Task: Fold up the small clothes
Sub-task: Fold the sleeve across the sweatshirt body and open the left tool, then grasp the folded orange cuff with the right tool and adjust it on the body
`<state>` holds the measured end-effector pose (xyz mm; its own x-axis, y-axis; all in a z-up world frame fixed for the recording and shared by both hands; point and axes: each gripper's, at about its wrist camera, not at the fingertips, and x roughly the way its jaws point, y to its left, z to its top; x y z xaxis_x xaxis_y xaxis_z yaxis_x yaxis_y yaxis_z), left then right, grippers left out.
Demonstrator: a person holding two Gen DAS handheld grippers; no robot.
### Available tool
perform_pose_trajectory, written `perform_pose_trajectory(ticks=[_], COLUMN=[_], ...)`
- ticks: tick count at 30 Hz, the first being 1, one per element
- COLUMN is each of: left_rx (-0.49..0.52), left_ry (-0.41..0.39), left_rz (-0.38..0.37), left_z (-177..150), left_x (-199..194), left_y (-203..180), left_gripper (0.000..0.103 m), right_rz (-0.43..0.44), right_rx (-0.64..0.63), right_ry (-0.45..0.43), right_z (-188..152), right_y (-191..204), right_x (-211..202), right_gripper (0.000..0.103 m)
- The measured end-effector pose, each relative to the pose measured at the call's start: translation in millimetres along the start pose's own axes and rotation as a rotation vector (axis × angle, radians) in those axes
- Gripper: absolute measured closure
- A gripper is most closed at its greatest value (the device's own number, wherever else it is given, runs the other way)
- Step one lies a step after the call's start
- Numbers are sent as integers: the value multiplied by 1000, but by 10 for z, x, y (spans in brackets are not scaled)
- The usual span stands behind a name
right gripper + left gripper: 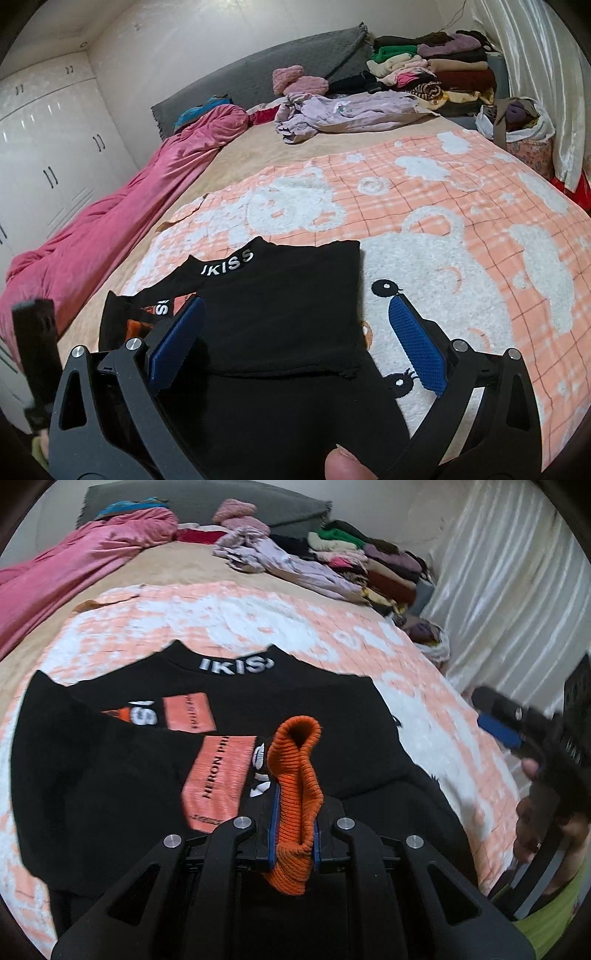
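Writing: we read "IKIS" in white on the collar of the black top [236,716] from the left wrist view, and "KISS" on the same collar from the right. An orange panel on it reads "HERON", the rest blurred.
Left tool: our left tool [293,843] has its blue pads pressed together on an orange ribbed cuff [295,786], which stands up out of the grip above the garment.
Right tool: our right tool [295,347] hangs low over the top with its jaws spread wide, gripping nothing; one blue pad is over the black cloth, the other over the blanket. A thumb [341,461] shows at its base.
Garment: the black top lies partly folded, collar away from us, on the peach-and-white blanket [461,206] on the bed.
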<state>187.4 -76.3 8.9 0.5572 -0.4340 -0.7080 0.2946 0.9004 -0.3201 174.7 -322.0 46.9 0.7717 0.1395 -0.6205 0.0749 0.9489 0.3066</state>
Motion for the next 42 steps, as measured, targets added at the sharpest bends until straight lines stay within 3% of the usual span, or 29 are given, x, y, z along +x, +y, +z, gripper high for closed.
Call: perform_pose_trajectory(ticks=[3,11,17,24,27,33,35,38,41,42], left_rx=[14,42,33,-23,-16,-125,-156,-167,-176,-180], left_ry=[18,62,15,-121,-186,-234,-245,-256,-255,-256], left_rz=[-32,-134,-148,92,279,327,316,326,314,312], left_z=[-47,-151,-99,129,185,279,291,281,286,288], left_x=[93,194,-31,-472,-616,-852,-916,-961,-962,-966], left_y=[-43,-143,-84,454,675,1084,1162,1206,1242,1253], left_gripper=[87,64,61,55,55,54,45,45,45,45], right_rz=[-10,-29,-16,107,115,104,103,91,99,115], right_rx=[12,46,27,-31,-52,-51,-56,-89,-123,-138], right_ry=[1,16,48,213,276,344,339,321,313,310], right_z=[5,-5,-56,-346,-532,-784,-803,-840,-860,-867], right_y=[-43,-151,-86,272,449,612,630,684,738,764], right_x=[14,78,154,478,614,796,821,836,857,851], right_gripper=[9,9,9,9,9,10,15,37,65,82])
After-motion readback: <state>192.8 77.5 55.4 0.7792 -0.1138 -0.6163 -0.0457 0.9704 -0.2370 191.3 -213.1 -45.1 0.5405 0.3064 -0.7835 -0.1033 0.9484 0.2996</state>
